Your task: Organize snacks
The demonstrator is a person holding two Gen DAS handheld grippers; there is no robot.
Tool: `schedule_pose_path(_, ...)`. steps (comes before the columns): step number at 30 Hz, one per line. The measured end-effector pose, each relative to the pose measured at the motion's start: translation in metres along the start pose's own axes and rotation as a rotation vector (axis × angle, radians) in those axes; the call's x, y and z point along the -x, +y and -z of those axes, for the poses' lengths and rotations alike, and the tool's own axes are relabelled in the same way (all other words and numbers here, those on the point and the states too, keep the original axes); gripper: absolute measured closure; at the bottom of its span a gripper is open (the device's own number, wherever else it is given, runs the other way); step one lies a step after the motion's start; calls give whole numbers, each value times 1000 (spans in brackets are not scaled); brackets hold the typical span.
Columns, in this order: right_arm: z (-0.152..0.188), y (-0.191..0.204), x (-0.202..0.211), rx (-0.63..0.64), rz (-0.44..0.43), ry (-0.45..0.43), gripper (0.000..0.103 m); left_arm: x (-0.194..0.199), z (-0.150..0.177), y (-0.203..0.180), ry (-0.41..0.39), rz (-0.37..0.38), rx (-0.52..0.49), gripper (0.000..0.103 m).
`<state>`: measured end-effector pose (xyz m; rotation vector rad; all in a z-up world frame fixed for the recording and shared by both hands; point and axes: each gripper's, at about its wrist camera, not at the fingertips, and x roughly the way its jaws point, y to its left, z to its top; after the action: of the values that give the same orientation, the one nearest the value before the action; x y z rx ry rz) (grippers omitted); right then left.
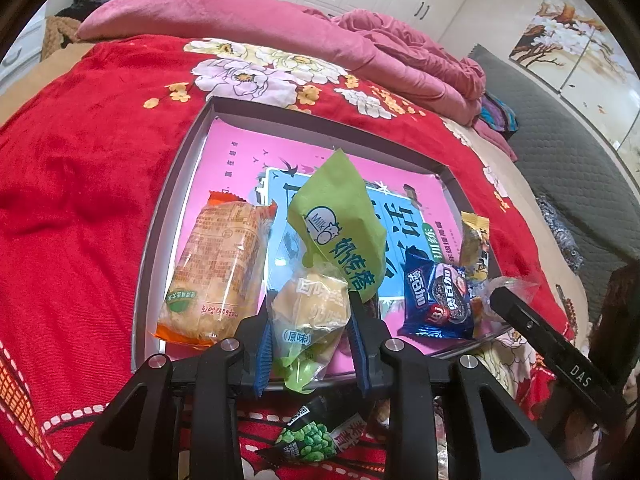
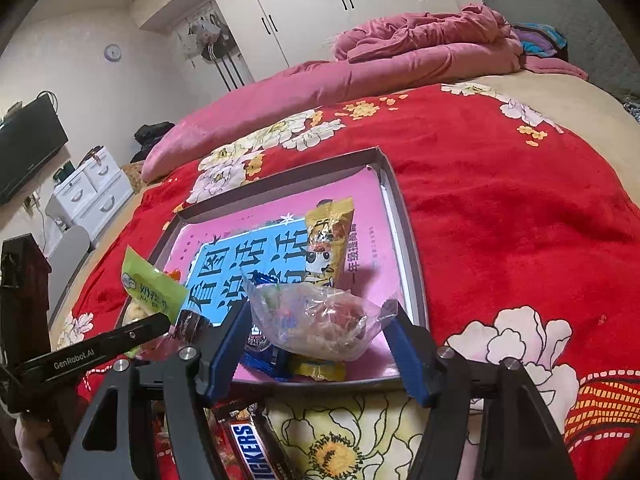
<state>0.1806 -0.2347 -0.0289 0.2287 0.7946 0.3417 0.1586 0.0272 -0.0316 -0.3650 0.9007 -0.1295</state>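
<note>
A: Snacks lie in a grey tray (image 1: 160,216) on a red blanket (image 1: 80,160). Where are the claws?

B: At the tray's near edge. The left gripper (image 1: 310,344) pinches a green milk-bun packet (image 1: 320,280); the right gripper (image 2: 320,344) is spread wide around a clear bag (image 2: 320,320).
</note>
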Motion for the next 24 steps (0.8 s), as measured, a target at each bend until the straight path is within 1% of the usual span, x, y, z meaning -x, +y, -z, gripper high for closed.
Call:
schedule_pose_path(6, 3, 2, 3, 10, -4, 17, 35, 0, 0, 0, 1, -1, -1, 69)
schedule_pose_path(14, 6, 7, 5, 48, 18, 31, 34, 0, 0, 0, 1, -1, -1, 68)
schedule_pose_path(19, 6, 7, 3, 62, 27, 35, 33, -1, 0, 0, 2, -1, -1, 64)
schedule_pose_path(24, 4, 5, 0, 61, 57, 27, 31, -2, 0, 0, 4, -6, -3, 63)
